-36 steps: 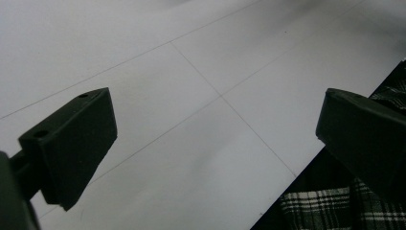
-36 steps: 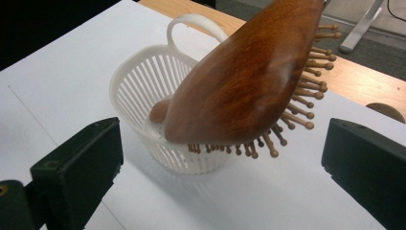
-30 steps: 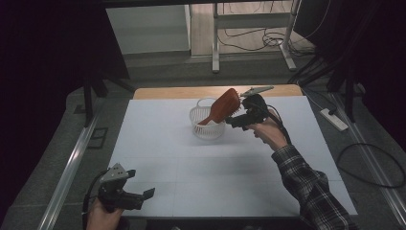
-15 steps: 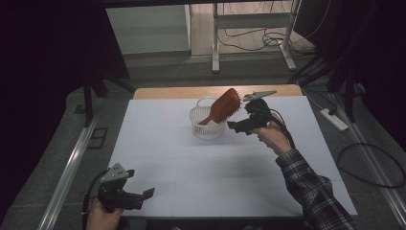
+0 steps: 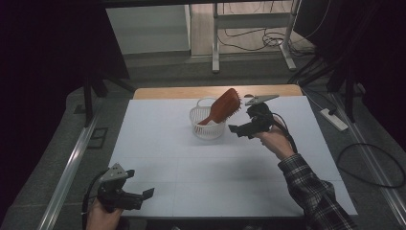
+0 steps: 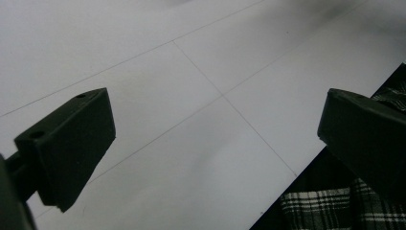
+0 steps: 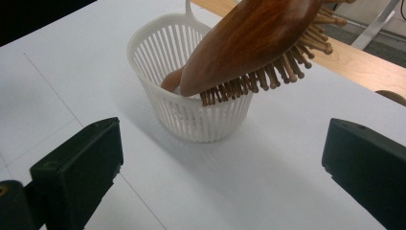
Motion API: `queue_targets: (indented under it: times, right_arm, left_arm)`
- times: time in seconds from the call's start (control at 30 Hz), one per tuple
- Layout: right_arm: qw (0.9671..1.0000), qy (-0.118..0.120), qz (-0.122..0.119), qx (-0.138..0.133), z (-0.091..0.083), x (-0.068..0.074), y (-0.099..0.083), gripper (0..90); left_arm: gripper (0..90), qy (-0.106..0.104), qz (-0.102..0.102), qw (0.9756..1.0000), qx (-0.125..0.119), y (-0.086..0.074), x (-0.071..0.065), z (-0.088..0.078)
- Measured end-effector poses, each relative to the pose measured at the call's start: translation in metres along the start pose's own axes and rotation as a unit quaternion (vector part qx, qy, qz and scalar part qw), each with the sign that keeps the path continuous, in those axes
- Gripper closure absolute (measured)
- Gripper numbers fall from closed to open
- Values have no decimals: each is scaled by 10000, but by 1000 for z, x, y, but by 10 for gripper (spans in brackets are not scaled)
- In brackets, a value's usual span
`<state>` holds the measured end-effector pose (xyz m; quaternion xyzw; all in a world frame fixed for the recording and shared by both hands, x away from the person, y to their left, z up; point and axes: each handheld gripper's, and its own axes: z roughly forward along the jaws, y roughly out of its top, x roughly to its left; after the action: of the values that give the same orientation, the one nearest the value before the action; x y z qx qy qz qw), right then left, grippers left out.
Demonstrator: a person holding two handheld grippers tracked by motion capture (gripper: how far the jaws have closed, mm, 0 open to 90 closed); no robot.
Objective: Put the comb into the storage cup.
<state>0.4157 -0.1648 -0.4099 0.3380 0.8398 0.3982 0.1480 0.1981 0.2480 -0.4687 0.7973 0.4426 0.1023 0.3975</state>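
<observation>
- Our right gripper (image 5: 238, 129) hovers just beside the white slatted basket (image 5: 208, 125), jaws spread wide with nothing between them.
- The wooden paddle hairbrush (image 5: 224, 106) stands tilted in the basket, handle down, bristled head leaning over the rim toward our right gripper.
- Our left gripper (image 5: 143, 195) sits at the near left edge of the white table (image 5: 158, 143), jaws wide and empty.
- Between the two lies bare tabletop.
- Past the basket, the table's far wooden edge seems near.
</observation>
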Motion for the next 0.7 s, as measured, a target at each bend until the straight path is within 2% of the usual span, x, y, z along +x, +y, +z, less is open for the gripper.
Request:
queue_targets:
  times: [0.17, 0.7]
  right_arm:
    - [9999, 39, 61, 89, -2, 1, -4, 2]
    - [9999, 10, 129, 74, -9, 2, -21, 0]
  left_arm:
    - [2, -9, 8, 10000, 5, 0, 0, 0]
    - [4, -17, 44, 10000, 19, 0, 0, 0]
